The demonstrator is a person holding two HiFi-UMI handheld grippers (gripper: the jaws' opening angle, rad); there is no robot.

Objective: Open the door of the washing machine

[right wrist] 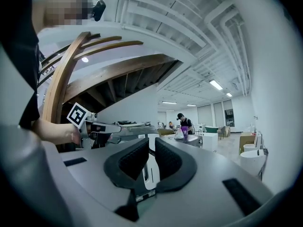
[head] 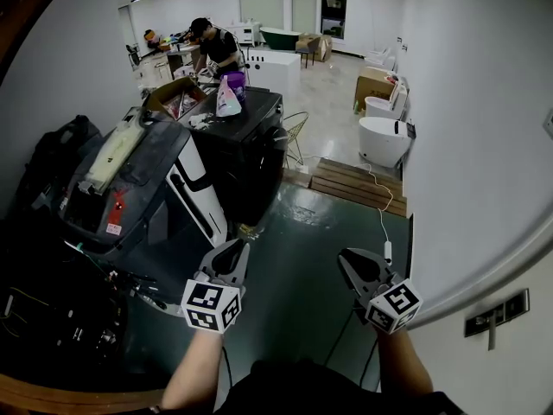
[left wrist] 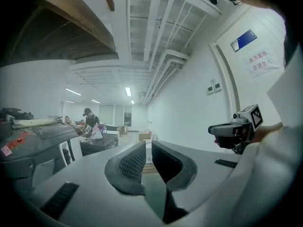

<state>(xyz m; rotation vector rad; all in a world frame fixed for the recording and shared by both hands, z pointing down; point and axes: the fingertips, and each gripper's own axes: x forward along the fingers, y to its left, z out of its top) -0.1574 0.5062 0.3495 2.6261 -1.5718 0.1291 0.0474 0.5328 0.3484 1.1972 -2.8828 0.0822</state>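
The washing machine [head: 130, 184] stands at the left, with a dark grey top, a red tag and a white front panel [head: 197, 190]; I cannot make out its door. My left gripper [head: 232, 256] hovers just off its near right corner, shut and empty. My right gripper [head: 352, 263] hangs over the dark green floor further right, also shut with nothing between its pads. In the left gripper view the jaws [left wrist: 148, 148] stand together, with the machine [left wrist: 40, 138] to the left. In the right gripper view the jaws [right wrist: 152, 145] are together, pointing level at the machine's white panel [right wrist: 147, 174].
A second black machine [head: 246, 137] with boxes and a bag on top stands behind the first. A person [head: 216, 46] works at the far tables. White toilets [head: 384, 138], a wooden pallet [head: 354, 184] and a white cable [head: 384, 223] lie to the right, by the white wall [head: 484, 145].
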